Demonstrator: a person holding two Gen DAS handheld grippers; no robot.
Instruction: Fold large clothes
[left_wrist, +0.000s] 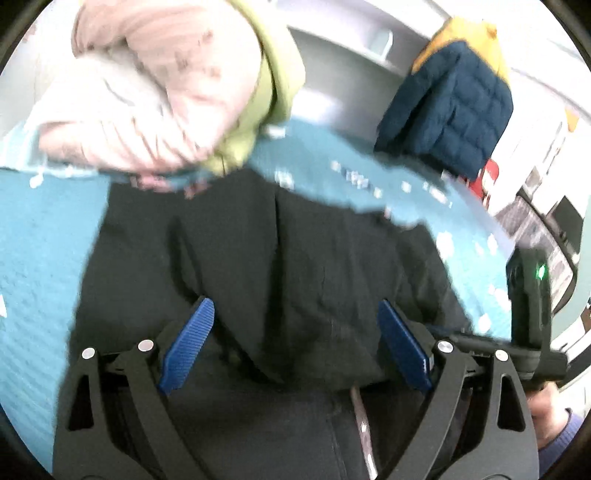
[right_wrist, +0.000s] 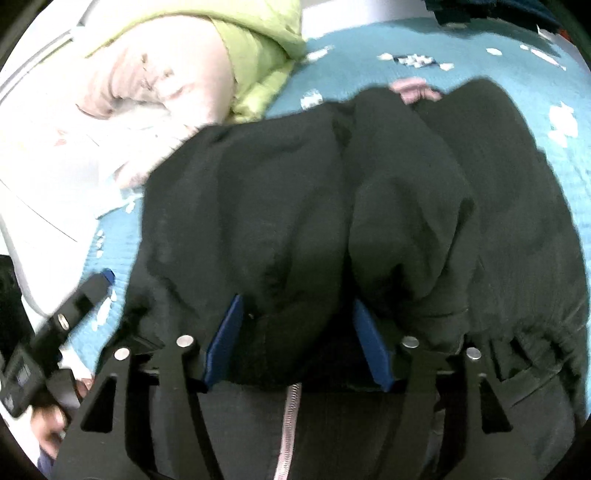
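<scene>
Black fleece garment (right_wrist: 332, 221) fills both my views, bunched; left gripper (left_wrist: 295, 343) and right gripper (right_wrist: 299, 339) spread, nothing pinched; folding half done, pink-green pile (left_wrist: 166, 92) at 11 o'clock

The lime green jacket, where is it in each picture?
Left wrist: the lime green jacket sits at the top, left of middle, wrapped around the pink clothes.
Right wrist: the same jacket sits at the top left.
Shared landmark: the black garment on the teal cover.
</scene>
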